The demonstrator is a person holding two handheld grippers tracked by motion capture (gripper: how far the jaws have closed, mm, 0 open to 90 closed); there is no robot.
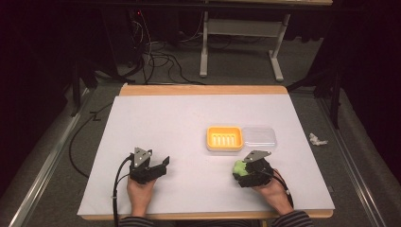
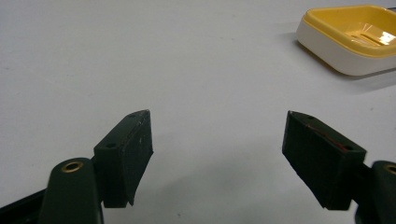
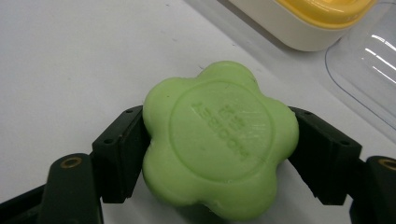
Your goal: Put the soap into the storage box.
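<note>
A green flower-shaped soap bar [image 3: 219, 137] lies flat on the white table sheet, and my right gripper [image 3: 219, 149] is shut on it, one black pad pressed on each side. From above, the soap [image 1: 239, 168] shows just left of the right gripper [image 1: 247, 174], near the front right. A yellow soap dish [image 1: 224, 138] with a white base sits a little beyond it; its corner [image 3: 308, 21] shows at the top of the right gripper view. My left gripper [image 1: 163, 163] rests at the front left, open, with bare sheet between its jaws [image 2: 217, 154].
A clear plastic lid [image 1: 258, 136] lies against the right side of the soap dish [image 2: 357, 37]. The white sheet [image 1: 161, 123] covers the wooden table. A crumpled white scrap [image 1: 317, 139] lies on the floor at the right. Cables and a table frame stand beyond the far edge.
</note>
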